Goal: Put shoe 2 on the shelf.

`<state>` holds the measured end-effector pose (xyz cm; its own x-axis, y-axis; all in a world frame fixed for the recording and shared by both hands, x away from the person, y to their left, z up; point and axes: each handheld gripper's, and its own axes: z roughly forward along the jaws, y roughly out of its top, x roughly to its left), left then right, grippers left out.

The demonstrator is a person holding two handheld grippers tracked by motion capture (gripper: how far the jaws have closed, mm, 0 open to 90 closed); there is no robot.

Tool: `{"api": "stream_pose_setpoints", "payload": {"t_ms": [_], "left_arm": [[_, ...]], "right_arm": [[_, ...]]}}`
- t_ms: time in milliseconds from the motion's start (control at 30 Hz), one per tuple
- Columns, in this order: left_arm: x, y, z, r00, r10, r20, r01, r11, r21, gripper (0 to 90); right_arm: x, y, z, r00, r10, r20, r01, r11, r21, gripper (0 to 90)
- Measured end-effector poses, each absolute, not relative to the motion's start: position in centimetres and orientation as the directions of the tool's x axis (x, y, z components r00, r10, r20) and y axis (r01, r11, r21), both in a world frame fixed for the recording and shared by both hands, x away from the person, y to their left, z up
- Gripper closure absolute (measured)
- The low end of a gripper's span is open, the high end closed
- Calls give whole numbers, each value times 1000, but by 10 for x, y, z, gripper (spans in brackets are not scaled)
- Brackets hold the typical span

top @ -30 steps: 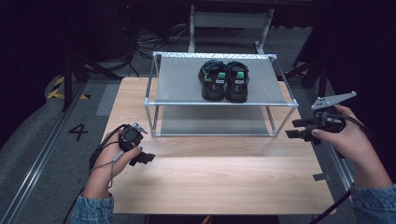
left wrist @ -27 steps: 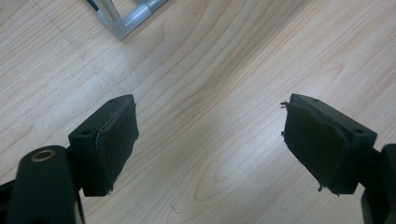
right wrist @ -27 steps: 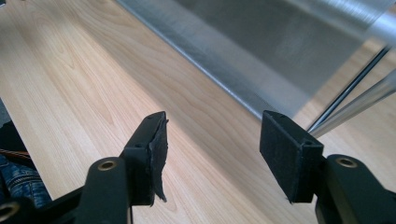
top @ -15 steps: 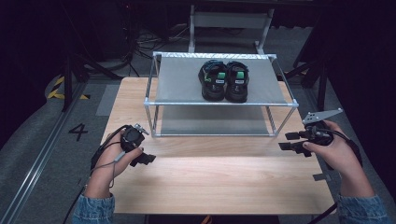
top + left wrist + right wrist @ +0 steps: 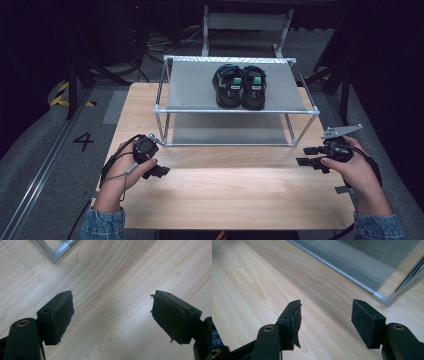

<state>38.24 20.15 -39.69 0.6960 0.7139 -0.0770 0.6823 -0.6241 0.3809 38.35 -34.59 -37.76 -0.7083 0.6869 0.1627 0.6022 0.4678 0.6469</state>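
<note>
A: What's changed vs a sec ago?

B: The right hand-held gripper (image 5: 311, 156) has dropped and come in toward the bench (image 5: 235, 195); it was higher and further out by the right edge. Left hand-held gripper (image 5: 159, 171) has barely shifted, low over the bench nr the rack's front-left leg.

A: Jaws?

B: Both spread wide, nothing btwn them, just bare wood under each.

A: So what does that mean?

B: Prob the hands are settling w/ nothing gripped; no reach toward the shoes now.

A: And the shoes?

B: Pair of black sandals (image 5: 240, 86) w/ green and blue strap bits, side by side and touching, on the top shelf of the metal rack (image 5: 190, 85), right of its middle. Well apart from both grippers.
</note>
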Motion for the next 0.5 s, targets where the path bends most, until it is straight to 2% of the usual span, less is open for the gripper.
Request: {"api": "stream_pose_setpoints", "payload": {"t_ms": [233, 333, 500], "left_arm": [[383, 201, -398, 701, 709, -77, 679, -630, 377, 183], [382, 201, -398, 702, 708, -77, 678, -632, 376, 183], [383, 202, -398, 703, 707, -76, 677, -633, 376, 183]], "right_arm": [[385, -346, -389, -690, 707, 153, 626, 477, 617, 396], [386, -348, -397, -654, 745, 134, 667, 484, 566, 395], [387, -347, -406, -647, 750, 138, 692, 501, 520, 383]]}}
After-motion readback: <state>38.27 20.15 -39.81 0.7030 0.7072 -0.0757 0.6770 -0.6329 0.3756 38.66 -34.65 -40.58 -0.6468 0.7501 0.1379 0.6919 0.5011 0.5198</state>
